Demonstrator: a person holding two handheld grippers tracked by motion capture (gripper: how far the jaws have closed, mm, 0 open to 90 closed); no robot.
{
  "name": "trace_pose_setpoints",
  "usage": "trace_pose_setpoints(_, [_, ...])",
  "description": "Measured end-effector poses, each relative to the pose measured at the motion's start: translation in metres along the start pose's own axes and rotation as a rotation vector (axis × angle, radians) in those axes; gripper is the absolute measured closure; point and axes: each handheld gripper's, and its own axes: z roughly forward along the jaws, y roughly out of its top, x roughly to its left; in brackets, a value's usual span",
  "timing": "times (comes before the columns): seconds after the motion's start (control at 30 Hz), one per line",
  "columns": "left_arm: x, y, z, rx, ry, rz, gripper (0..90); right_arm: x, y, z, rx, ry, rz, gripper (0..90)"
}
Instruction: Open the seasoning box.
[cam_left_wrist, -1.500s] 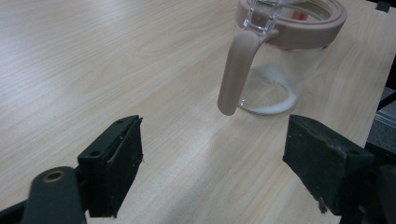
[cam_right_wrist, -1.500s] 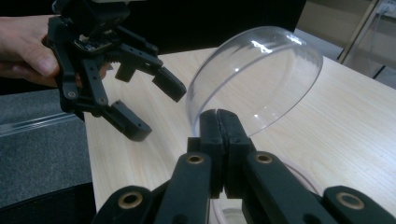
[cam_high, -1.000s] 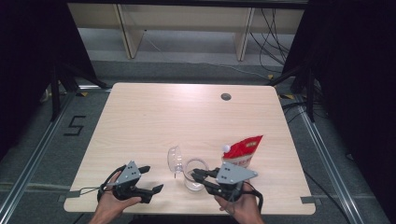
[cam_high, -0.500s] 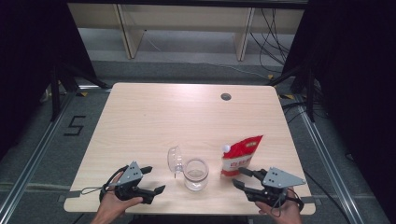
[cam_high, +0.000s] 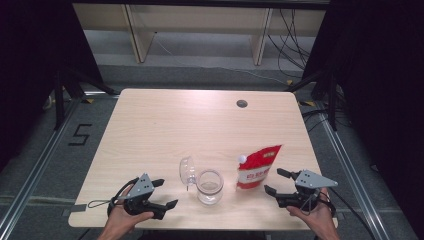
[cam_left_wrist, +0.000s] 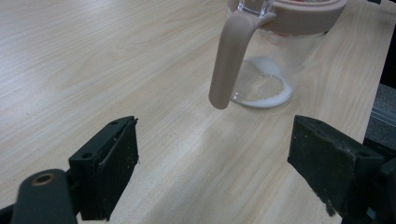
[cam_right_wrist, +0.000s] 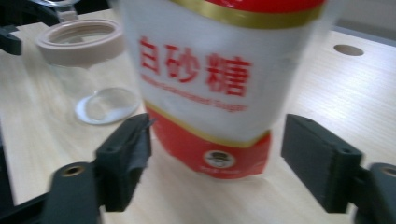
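My right claw (cam_high: 274, 182) is wide, sugar pouch (cam_right_wrist: 219, 79) just ahead; left claw (cam_high: 165, 193) wide near the jar (cam_left_wrist: 280, 56). I'd grasp the pouch next.

Left tool (cam_high: 165, 194) and right tool (cam_high: 274, 181) both gape, empty.

I see a pale wooden table (cam_high: 165, 125); on it a glass jar (cam_high: 209, 186) stands beside an upright red-and-white sugar pouch (cam_high: 256, 167).

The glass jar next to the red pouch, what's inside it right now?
A thin layer of white granules lies on the bottom of the glass jar; above that it looks empty. Its hinged lid is flipped open. The red pouch hides nothing of the jar.
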Motion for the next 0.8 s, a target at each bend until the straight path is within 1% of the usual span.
trace_pose_setpoints(0.03, [0.001, 0.000, 0.000, 0.002, -0.001, 0.015, 15.4, 0.000, 0.000, 0.000, 0.000, 0.000, 0.000, 20.0])
trace_pose_setpoints(0.07, [0.001, 0.000, 0.001, 0.003, -0.005, 0.014, 15.4, -0.004, -0.001, 0.002, -0.007, 0.000, -0.001, 18.1])
trace_pose_setpoints(0.1, [0.000, 0.000, 0.002, -0.001, -0.001, -0.005, 15.5, -0.006, -0.001, 0.003, 0.007, 0.018, 0.022, 17.3])
trace_pose_setpoints(0.13, [0.000, -0.001, 0.002, 0.006, -0.004, -0.005, 15.4, -0.009, -0.001, 0.005, -0.001, 0.012, 0.002, 17.4])
trace_pose_setpoints(0.17, [-0.001, -0.001, 0.002, 0.006, -0.002, -0.009, 15.4, -0.013, -0.001, 0.008, -0.017, 0.020, -0.029, 18.5])
trace_pose_setpoints(0.2, [-0.001, -0.001, 0.003, 0.003, -0.004, -0.008, 15.4, -0.013, 0.000, 0.009, -0.009, 0.024, -0.026, 20.5])
trace_pose_setpoints(0.23, [-0.001, -0.001, 0.004, 0.001, -0.003, -0.004, 15.4, -0.017, 0.002, 0.013, -0.009, 0.033, -0.056, 19.3])
trace_pose_setpoints(0.27, [-0.001, -0.002, 0.005, -0.012, -0.007, -0.009, 15.4, -0.016, 0.003, 0.015, -0.014, 0.051, -0.047, 19.5])
trace_pose_setpoints(0.3, [-0.001, -0.002, 0.005, -0.012, -0.007, -0.009, 15.4, -0.016, 0.003, 0.015, -0.014, 0.051, -0.047, 19.5])
trace_pose_setpoints(0.33, [-0.001, -0.001, 0.003, 0.008, 0.000, -0.002, 15.4, -0.017, 0.003, 0.016, -0.012, 0.055, -0.061, 19.3])
trace_pose_setpoints(0.37, [-0.001, -0.001, 0.003, 0.006, 0.000, -0.004, 15.4, -0.017, 0.004, 0.017, -0.011, 0.054, -0.048, 18.3])
trace_pose_setpoints(0.4, [-0.001, -0.001, 0.003, 0.007, 0.000, -0.003, 15.4, -0.021, 0.005, 0.019, -0.015, 0.063, -0.072, 16.7])
trace_pose_setpoints(0.43, [-0.001, -0.001, 0.003, 0.015, 0.001, 0.002, 15.5, -0.022, 0.005, 0.021, -0.010, 0.079, -0.063, 16.6])
trace_pose_setpoints(0.47, [-0.001, -0.001, 0.003, 0.011, -0.005, -0.004, 15.4, -0.024, 0.006, 0.023, -0.026, 0.097, -0.063, 16.8])
trace_pose_setpoints(0.5, [0.001, -0.001, 0.002, 0.036, 0.007, 0.026, 15.4, -0.023, 0.007, 0.026, -0.021, 0.115, -0.058, 16.7])
trace_pose_setpoints(0.53, [0.001, -0.001, 0.002, 0.036, 0.007, 0.026, 15.4, -0.023, 0.007, 0.026, -0.021, 0.115, -0.058, 16.7])
trace_pose_setpoints(0.57, [0.001, -0.001, 0.002, 0.035, 0.007, 0.026, 15.4, -0.024, 0.008, 0.028, -0.035, 0.126, -0.075, 17.0])
trace_pose_setpoints(0.6, [-0.002, -0.002, 0.004, 0.007, -0.005, -0.004, 15.5, -0.025, 0.010, 0.033, -0.051, 0.146, -0.080, 17.4])
trace_pose_setpoints(0.63, [-0.002, -0.002, 0.004, 0.007, -0.005, -0.004, 15.4, -0.025, 0.010, 0.033, -0.051, 0.146, -0.080, 17.4])
trace_pose_setpoints(0.67, [0.000, -0.001, 0.003, 0.023, 0.003, 0.017, 15.4, -0.027, 0.011, 0.036, -0.043, 0.159, -0.088, 16.5])
trace_pose_setpoints(0.7, [0.000, -0.001, 0.003, 0.023, 0.003, 0.017, 15.4, -0.027, 0.011, 0.036, -0.043, 0.159, -0.088, 16.5])
trace_pose_setpoints(0.73, [0.000, -0.001, 0.003, 0.033, 0.006, 0.027, 15.4, -0.030, 0.012, 0.040, -0.052, 0.182, -0.108, 16.7])
trace_pose_setpoints(0.77, [-0.002, -0.002, 0.004, 0.013, -0.005, -0.003, 15.4, -0.030, 0.012, 0.040, -0.052, 0.182, -0.108, 16.7])
trace_pose_setpoints(0.8, [-0.002, -0.001, 0.004, 0.012, -0.004, -0.001, 15.4, -0.029, 0.014, 0.043, -0.056, 0.198, -0.099, 17.6])
